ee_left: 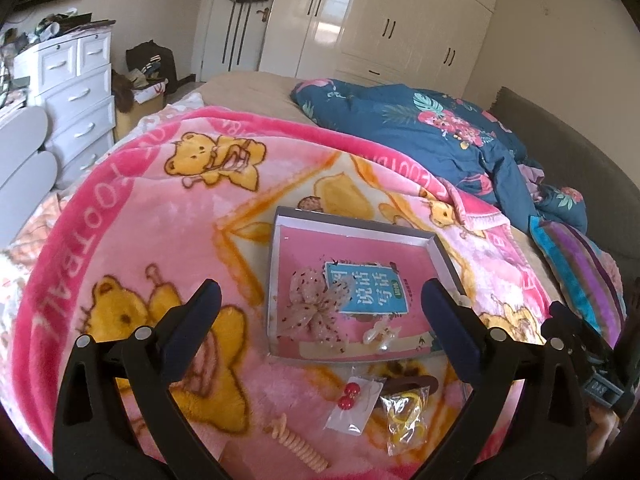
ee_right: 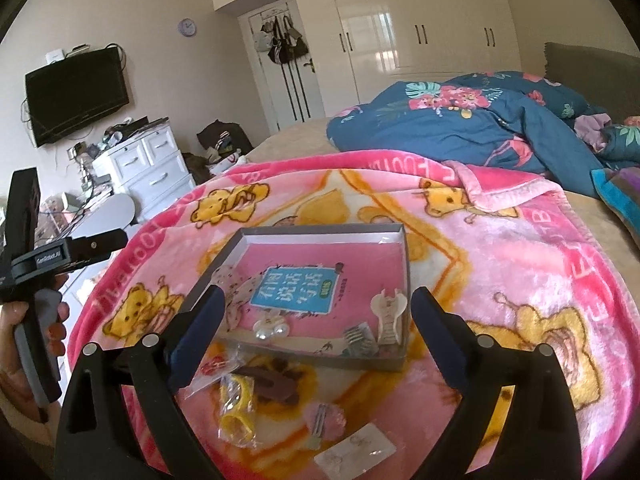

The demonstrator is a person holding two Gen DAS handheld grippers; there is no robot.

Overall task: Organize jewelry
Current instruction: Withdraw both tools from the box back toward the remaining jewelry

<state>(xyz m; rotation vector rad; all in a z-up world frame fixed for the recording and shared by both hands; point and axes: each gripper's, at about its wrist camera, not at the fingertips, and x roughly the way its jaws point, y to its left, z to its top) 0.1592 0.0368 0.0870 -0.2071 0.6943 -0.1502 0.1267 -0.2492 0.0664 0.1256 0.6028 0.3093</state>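
A shallow grey box (ee_left: pixel 440 252) (ee_right: pixel 320 232) with a pink printed floor lies on the pink bear blanket. In it are a speckled flower hair clip (ee_left: pixel 308 308), a pearl clip (ee_right: pixel 272 328), a cream claw clip (ee_right: pixel 388 316) and a small comb (ee_right: pixel 360 340). In front of the box lie a bag with red beads (ee_left: pixel 352 400), a bag of yellow bands (ee_left: pixel 406 420) (ee_right: pixel 238 412), a brown clip (ee_right: pixel 276 386), an orange spiral tie (ee_left: pixel 300 444), a pink clip (ee_right: pixel 324 420) and an earring card (ee_right: pixel 356 454). My left gripper (ee_left: pixel 320 308) and right gripper (ee_right: pixel 316 316) are both open and empty above these.
A pink bear blanket (ee_left: pixel 140 240) covers the bed. A blue floral duvet (ee_left: pixel 420 132) is bunched at the back right. White drawers (ee_left: pixel 80 92) stand left of the bed. The left hand-held gripper shows at the left edge of the right wrist view (ee_right: pixel 36 256).
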